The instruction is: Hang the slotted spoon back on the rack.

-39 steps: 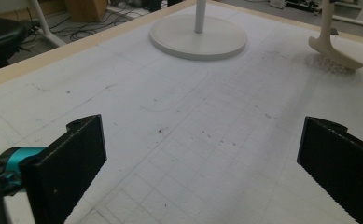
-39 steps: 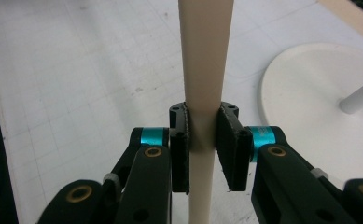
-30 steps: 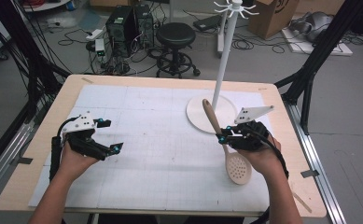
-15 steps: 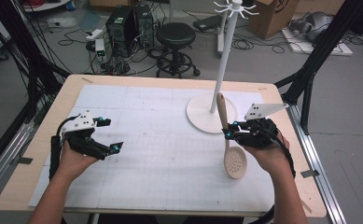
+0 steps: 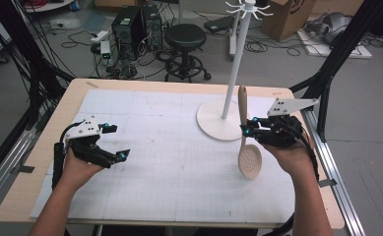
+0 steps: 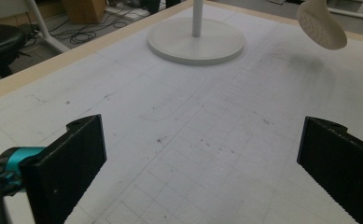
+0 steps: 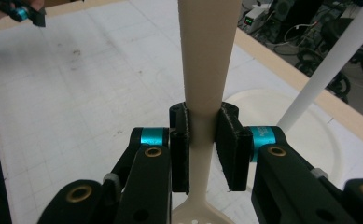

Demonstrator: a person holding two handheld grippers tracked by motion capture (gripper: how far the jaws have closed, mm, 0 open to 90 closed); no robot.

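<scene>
Wide open mat (image 5: pixel 179 167) between the two hands, nothing lying on it. On the right side the white stand (image 5: pixel 234 64) rises from its round base (image 5: pixel 213 123), just beside the lifted spoon (image 5: pixel 244 137), blocking the way there. The spoon hangs clear above the mat.

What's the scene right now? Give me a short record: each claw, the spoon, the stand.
right claw: shut on the slotted spoon's handle, low, near the bowl
slotted spoon: lifted off the table, near upright, handle end up, perforated bowl down
left claw: open, holding nothing, over the white mat
white mat: gridded sheet covering the tabletop
hook stand: white pole on a round base, beside the spoon; hooks at the top bare
</scene>
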